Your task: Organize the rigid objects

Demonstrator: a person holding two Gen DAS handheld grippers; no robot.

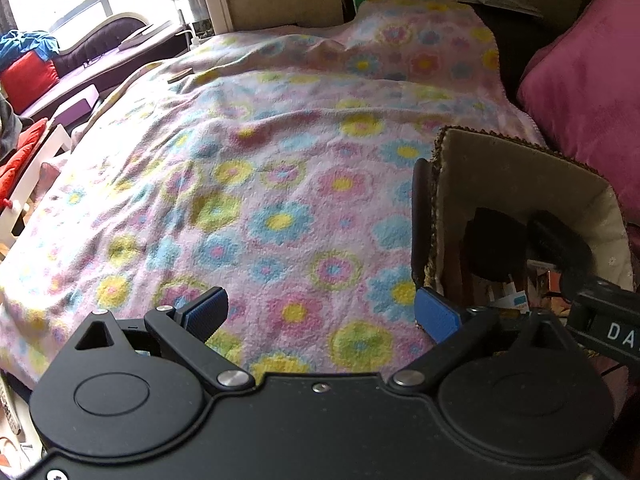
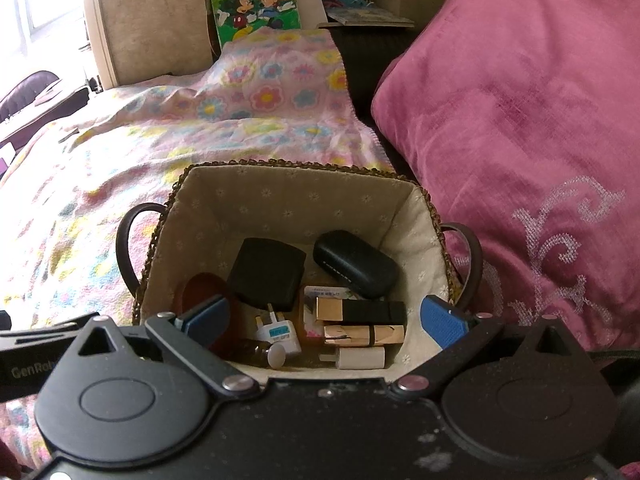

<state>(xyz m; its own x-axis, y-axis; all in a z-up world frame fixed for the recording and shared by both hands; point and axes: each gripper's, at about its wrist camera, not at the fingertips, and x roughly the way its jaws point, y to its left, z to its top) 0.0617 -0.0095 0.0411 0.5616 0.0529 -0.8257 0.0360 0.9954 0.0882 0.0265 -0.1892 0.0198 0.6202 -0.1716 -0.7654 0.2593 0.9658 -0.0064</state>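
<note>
A woven basket (image 2: 288, 188) with a pale flowered lining and dark handles stands on the flowered blanket (image 2: 120, 152). Inside lie a black square case (image 2: 266, 270), a black oval case (image 2: 356, 264), gold and black lipstick tubes (image 2: 360, 322), a white plug (image 2: 280, 334) and a white charger (image 2: 360, 358). My right gripper (image 2: 324, 322) hovers open just above the basket's near side, nothing between its fingers. My left gripper (image 1: 320, 314) is open over the blanket (image 1: 260, 180), left of the basket (image 1: 520, 168). The right gripper's black body (image 1: 568, 256) shows over the basket.
A large pink cushion (image 2: 520, 120) leans right of the basket. A cartoon picture (image 2: 256, 4) stands against the headboard at the far end. A small flat object (image 1: 180, 76) lies far back on the blanket. A dark chaise with red cushions (image 1: 28, 76) sits by the window, left.
</note>
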